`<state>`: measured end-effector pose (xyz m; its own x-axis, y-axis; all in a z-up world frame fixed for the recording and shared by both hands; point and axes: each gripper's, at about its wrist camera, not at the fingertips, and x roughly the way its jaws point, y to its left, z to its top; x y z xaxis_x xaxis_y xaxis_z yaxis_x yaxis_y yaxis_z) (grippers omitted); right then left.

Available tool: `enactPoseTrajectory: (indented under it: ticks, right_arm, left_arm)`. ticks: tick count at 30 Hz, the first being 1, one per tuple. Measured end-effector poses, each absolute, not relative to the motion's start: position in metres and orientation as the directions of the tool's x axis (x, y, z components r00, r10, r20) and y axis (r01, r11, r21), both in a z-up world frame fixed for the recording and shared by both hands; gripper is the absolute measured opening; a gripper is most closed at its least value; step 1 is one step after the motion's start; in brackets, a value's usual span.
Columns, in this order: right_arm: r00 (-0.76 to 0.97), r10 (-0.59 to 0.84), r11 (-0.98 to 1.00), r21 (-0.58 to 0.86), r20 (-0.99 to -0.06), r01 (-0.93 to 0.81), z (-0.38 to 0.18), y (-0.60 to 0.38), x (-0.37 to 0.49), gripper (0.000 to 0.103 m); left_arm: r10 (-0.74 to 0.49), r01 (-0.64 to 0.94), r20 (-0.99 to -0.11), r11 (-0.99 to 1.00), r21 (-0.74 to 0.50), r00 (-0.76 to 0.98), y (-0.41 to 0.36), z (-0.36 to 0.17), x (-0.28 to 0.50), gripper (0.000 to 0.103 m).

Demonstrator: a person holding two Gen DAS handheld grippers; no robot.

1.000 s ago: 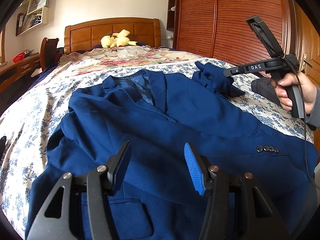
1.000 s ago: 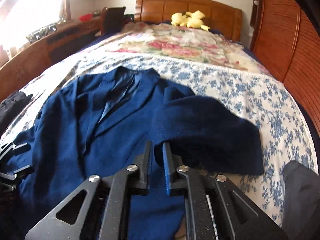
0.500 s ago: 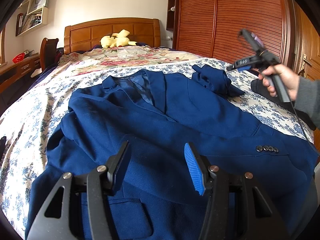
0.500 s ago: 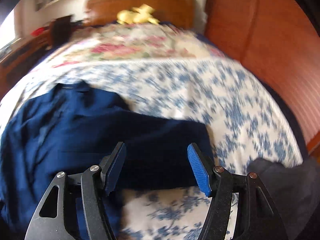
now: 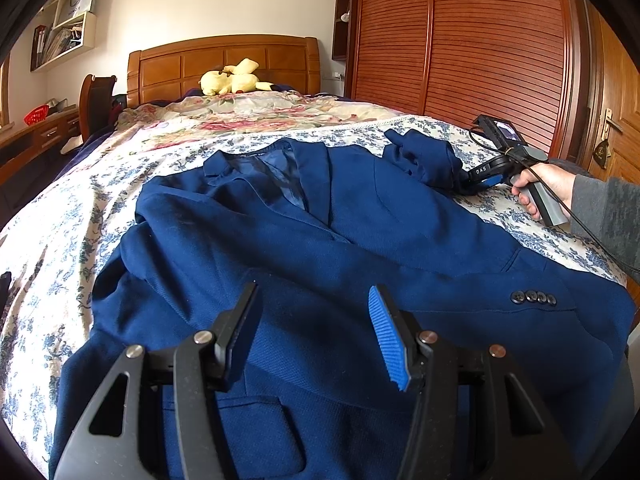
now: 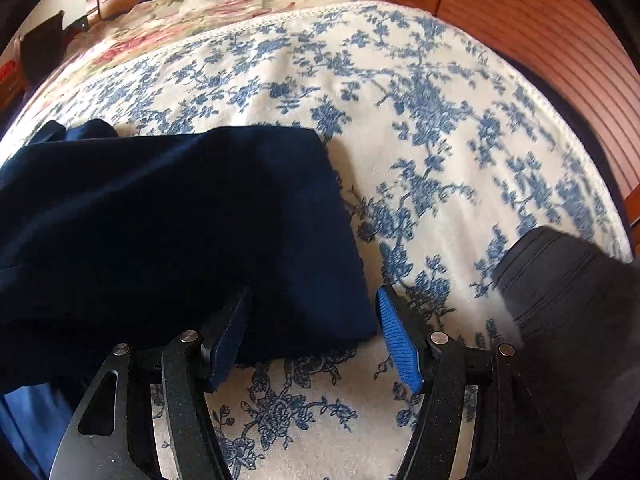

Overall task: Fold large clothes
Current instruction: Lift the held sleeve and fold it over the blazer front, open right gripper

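Observation:
A navy blue suit jacket (image 5: 320, 248) lies face up and open on the bed, collar toward the headboard. One sleeve is folded across, its buttoned cuff (image 5: 532, 297) near the right hem. My left gripper (image 5: 312, 320) hovers open and empty over the jacket's lower front. The other sleeve (image 5: 424, 156) is bunched at the far right. My right gripper (image 6: 314, 324) is open, low over the bed, its jaws either side of that sleeve's end (image 6: 200, 216). It also shows in the left wrist view (image 5: 472, 182).
The bed has a blue floral cover (image 6: 420, 128). A dark grey garment (image 6: 568, 292) lies at the right bed edge. A yellow plush toy (image 5: 232, 80) sits by the wooden headboard (image 5: 224, 60). A wooden wardrobe (image 5: 460, 48) stands on the right, a desk (image 5: 36, 140) on the left.
My right gripper let go of the sleeve, opened, lifted away, then came down low at the sleeve's end. The left gripper has stayed still.

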<state>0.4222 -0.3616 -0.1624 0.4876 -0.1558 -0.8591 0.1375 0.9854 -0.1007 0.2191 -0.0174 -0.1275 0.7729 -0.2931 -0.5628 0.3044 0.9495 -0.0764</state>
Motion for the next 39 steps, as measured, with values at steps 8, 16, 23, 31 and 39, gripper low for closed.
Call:
enactPoseTrajectory:
  ticks: [8,16,23,31,39]
  right_arm:
    - [0.577,-0.053,0.994,-0.098,-0.815,-0.046,-0.141,-0.314,0.398,0.008]
    - [0.761,0.087,0.978,-0.090,-0.643,-0.188,-0.030,-0.261,0.344,0.007]
    - [0.813,0.237,0.934,-0.103,-0.532,-0.341,0.043,-0.193,0.297,0.007]
    - [0.761,0.454,0.829,-0.094,-0.463,-0.552,0.084,-0.112,0.222,0.007]
    - [0.642,0.538,0.756,-0.025,-0.547,-0.654,0.061,-0.069,0.182,0.009]
  left_arm:
    - [-0.291,0.300,-0.563,0.951,-0.078,0.774,-0.017,-0.127,0.219,0.054]
    - [-0.272,0.282,-0.559,0.957,-0.071,0.783,-0.012,-0.109,0.198,0.054]
    - [-0.243,0.247,-0.552,0.967,-0.068,0.798,0.007,-0.086,0.161,0.054]
    - [-0.168,0.174,-0.529,0.984,-0.038,0.832,0.036,-0.061,0.121,0.054]
    - [-0.124,0.126,-0.510,0.992,-0.030,0.851,0.058,-0.045,0.095,0.054]
